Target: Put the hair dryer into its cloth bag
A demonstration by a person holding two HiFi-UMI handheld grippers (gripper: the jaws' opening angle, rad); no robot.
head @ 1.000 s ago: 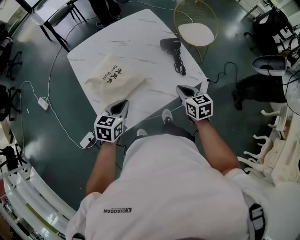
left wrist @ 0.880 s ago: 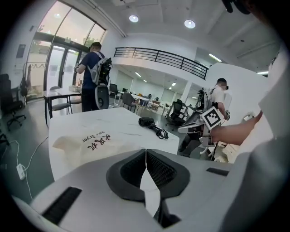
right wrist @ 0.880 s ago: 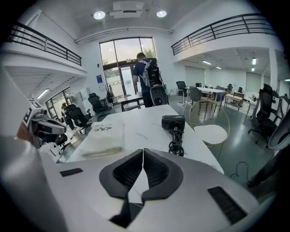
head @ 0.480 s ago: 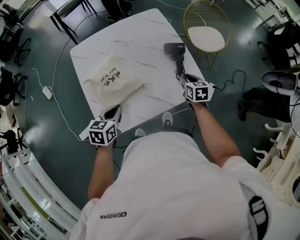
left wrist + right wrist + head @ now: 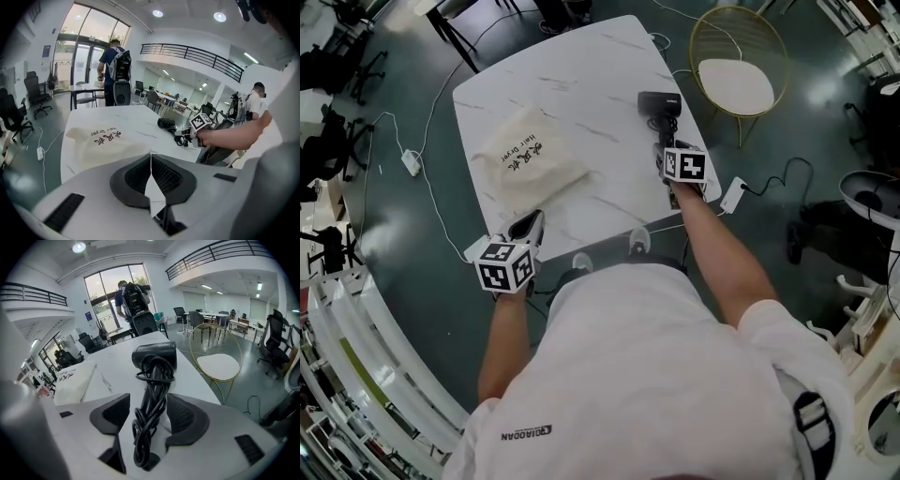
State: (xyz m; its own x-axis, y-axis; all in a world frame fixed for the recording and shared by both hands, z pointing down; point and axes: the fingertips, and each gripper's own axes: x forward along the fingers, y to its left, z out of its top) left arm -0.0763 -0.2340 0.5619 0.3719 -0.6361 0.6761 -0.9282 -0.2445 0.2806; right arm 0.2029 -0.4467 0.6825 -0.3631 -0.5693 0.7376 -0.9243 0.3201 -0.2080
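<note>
Head view: looking down on a white table (image 5: 581,103). Seeing the cloth bag (image 5: 528,157) lying flat, with the hair dryer (image 5: 659,103) lying outside it, well off to the bag's right, cord wound round the handle. Spotting the left gripper (image 5: 532,220) just beside the bag's near edge. Spotting the right gripper (image 5: 666,148) well right of the bag, at the dryer's handle end.

Left gripper view: showing jaws pressed together on nothing, pointing toward the bag. Reading "hair dryer" on the bag; not seeing inside it. Catching the dryer beyond the bag, to its right.

Right gripper view: showing jaws wide apart, having just been opening, straddling the dryer's corded handle, pads not pressing it. Catching the bag off left, well apart from the dryer. Noting a gold-framed chair (image 5: 218,364) past the dryer, on the side away from the bag.
</note>
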